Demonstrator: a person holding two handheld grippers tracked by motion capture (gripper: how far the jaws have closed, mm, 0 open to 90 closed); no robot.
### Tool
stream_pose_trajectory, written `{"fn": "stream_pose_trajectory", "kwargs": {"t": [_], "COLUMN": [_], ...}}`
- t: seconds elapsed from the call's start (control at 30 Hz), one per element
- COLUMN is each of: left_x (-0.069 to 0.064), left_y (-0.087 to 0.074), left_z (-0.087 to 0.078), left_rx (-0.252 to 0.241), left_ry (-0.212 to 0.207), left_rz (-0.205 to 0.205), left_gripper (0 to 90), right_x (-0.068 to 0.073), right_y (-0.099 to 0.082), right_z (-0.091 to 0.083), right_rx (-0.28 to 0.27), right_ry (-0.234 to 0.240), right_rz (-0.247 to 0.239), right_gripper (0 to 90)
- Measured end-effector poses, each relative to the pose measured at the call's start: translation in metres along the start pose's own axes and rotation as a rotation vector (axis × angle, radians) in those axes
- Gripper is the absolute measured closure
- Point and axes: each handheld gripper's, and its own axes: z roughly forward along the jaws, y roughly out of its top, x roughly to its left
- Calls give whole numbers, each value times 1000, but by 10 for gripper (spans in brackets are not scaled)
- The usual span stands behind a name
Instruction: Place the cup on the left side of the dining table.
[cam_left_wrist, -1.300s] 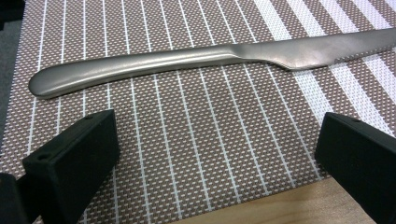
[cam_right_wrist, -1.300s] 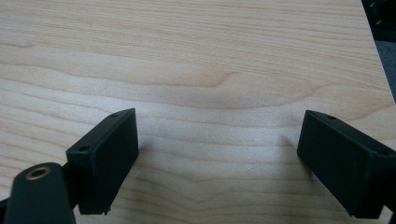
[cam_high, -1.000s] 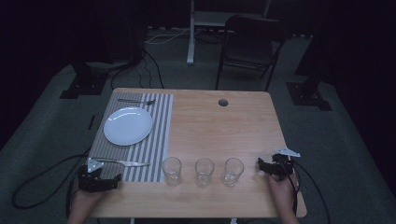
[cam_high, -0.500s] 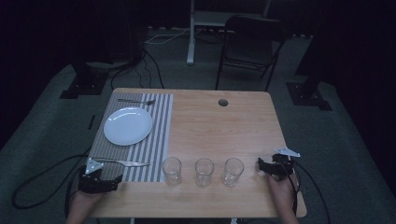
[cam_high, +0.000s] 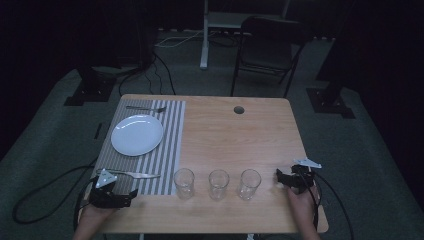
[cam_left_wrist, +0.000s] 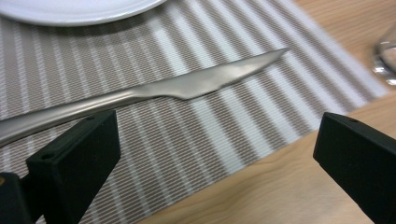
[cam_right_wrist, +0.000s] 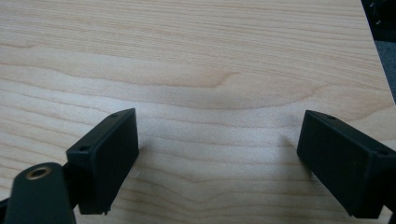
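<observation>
Left tongs (cam_high: 131, 192) sit low at the near-left corner of the bench (cam_high: 235, 135), jaws spread wide, nothing between them. Just beyond them in the left gripper view lies the knife (cam_left_wrist: 154, 91), flat on the striped placemat (cam_left_wrist: 196, 140), handle toward the left jaw, blade tip pointing toward the glasses. Right tongs (cam_high: 278, 178) rest at the near-right side, likewise spread & empty, over bare wood.

Knife looks like stiff, smooth metal, prob. light but slippery; lying flat it gives little to pinch. Best hold, I'd judge, is across the handle near its thick part, not the thin blade.

Room: nearest glass (cam_high: 184, 182) stands just off the mat's near-right corner, close to the blade tip, w/ a middle glass (cam_high: 218, 183) & a third glass (cam_high: 249, 184) in a row, all fragile. Plate (cam_high: 137, 135) lies farther back on the mat, fork (cam_high: 146, 108) beyond it. Open wood fills the bench centre & far right; near edge is close behind both tongs.
</observation>
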Motion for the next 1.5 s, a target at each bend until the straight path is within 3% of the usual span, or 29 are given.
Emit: {"fn": "stream_pose_trajectory", "kwargs": {"t": [0.37,0.5,0.67,0.73,1.2,1.37,1.5], "left_x": [-13,-25,-33,-39,-58,-69,-72], "left_y": [9,15,21,24,36,45,48], "left_z": [-6,-8,-10,-10,-3,-6,-8], "left_rx": [-43,-54,-69,-68,-86,-95,-102], "left_ry": [-70,-90,-110,-137,-167,-202,-223], "left_rz": [30,71,90,102,140,183,192], "left_gripper": [47,47,47,47,47,47,47], "right_x": [0,0,0,0,0,0,0], "right_y": [0,0,0,0,0,0,0], "right_z": [0,0,0,0,0,0,0], "right_rx": [0,0,0,0,0,0,0], "right_ry": [0,0,0,0,0,0,0], "right_rz": [0,0,0,0,0,0,0], "right_gripper": [122,123,123,123,122,122,123]}}
